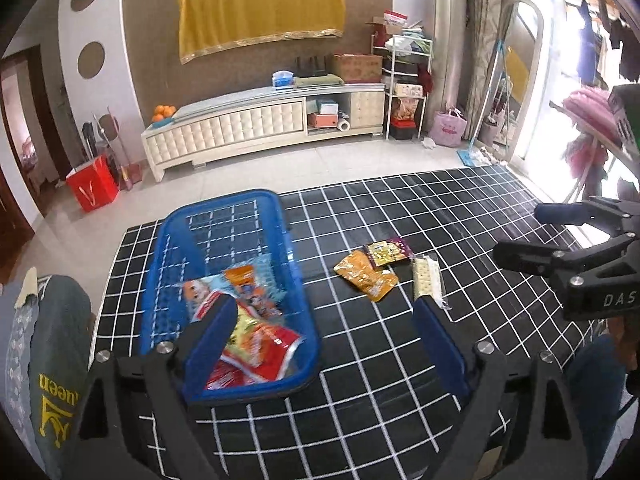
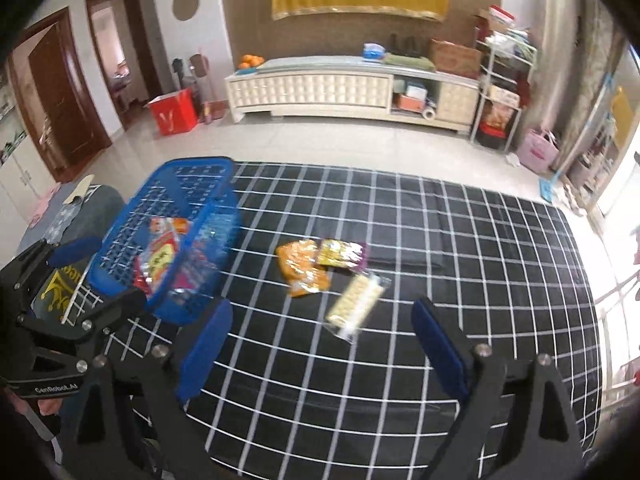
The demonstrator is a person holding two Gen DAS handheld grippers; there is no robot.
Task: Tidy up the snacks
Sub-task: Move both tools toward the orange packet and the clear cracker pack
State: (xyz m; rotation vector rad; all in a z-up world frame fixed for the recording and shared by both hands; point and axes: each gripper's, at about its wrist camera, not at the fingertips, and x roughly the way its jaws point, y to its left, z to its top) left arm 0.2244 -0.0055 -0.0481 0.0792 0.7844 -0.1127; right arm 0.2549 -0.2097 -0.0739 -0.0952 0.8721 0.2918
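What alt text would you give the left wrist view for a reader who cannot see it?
The open left gripper hangs above a black grid cloth, beside a blue basket holding snack packets. Three packets lie loose on the cloth: orange, yellow and crackers. The right gripper enters from the right.

blue basket [image 2: 168, 216]: snacks inside | cracker pack [image 2: 357, 304]: on checked cloth [image 2: 460, 280] | right gripper [image 2: 322, 338]: jaws apart, empty

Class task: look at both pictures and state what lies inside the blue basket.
The blue basket holds several snack packets, mostly red, orange and yellow, overlapping. Anything beneath them is covered.
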